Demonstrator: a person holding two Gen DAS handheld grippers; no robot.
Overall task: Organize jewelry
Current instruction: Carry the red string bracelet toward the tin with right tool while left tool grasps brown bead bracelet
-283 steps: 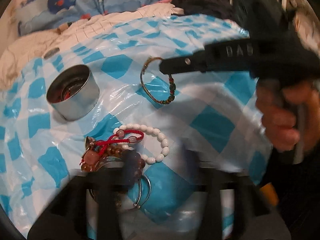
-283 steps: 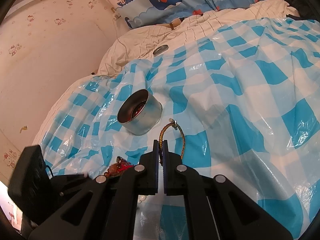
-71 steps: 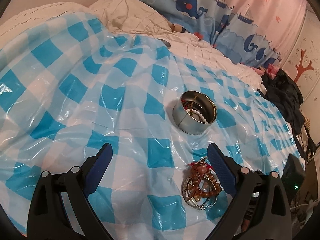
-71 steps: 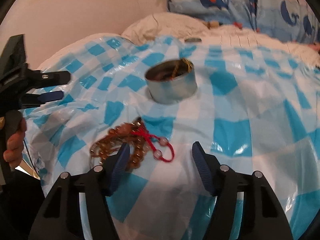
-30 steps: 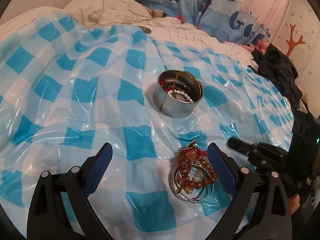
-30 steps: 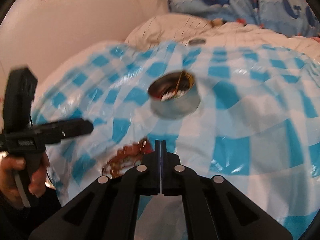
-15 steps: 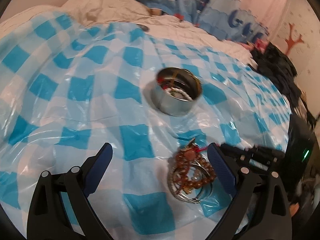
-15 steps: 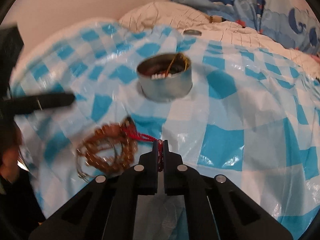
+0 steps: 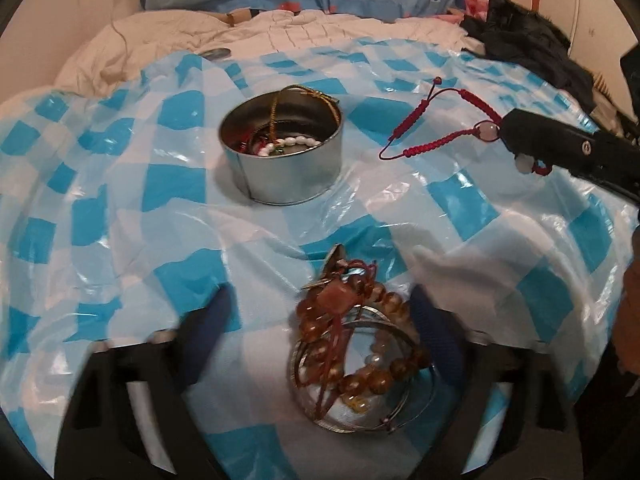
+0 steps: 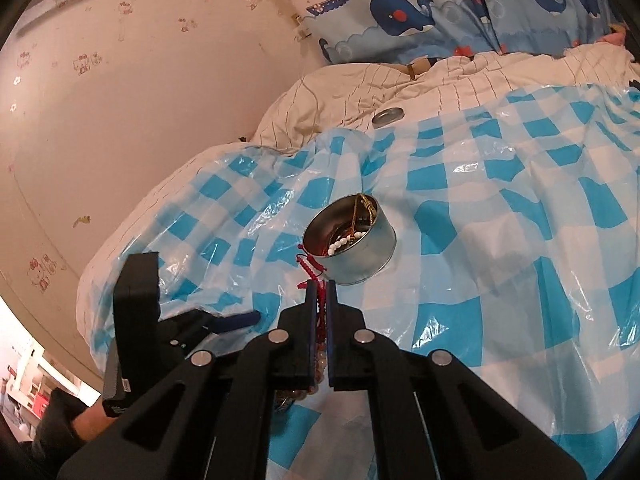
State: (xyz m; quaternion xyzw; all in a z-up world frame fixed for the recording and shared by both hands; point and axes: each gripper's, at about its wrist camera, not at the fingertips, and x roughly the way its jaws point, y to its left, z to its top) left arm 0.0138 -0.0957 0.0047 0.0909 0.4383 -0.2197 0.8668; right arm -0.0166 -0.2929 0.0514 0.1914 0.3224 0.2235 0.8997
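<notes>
A round metal tin [image 9: 280, 168] stands on the blue-and-white checked plastic sheet [image 9: 132, 184], with a gold chain and white pearls inside. My right gripper [image 9: 508, 136] is shut on a red cord bracelet [image 9: 440, 143] with pale beads, which hangs in the air to the right of the tin. In the right wrist view the red cord bracelet [image 10: 310, 268] dangles from my right gripper [image 10: 320, 308] just in front of the tin [image 10: 350, 250]. A pile of brown bead bracelets and silver bangles [image 9: 352, 344] lies between the closing jaws of my left gripper [image 9: 320, 332], whose pads are not pressing on it.
A small round lid [image 10: 388, 115] lies on the cream quilt behind the sheet. Dark clothes [image 9: 528, 48] lie at the far right. Whale-print pillows [image 10: 440, 8] line the back and a wall [image 10: 140, 100] rises on the left. A person's hand [image 9: 630, 320] is at the right edge.
The right gripper has lifted the red cord bracelet off the pile and carried it up beside the tin. The left gripper has come down over the pile, and its fingers have drawn closer together.
</notes>
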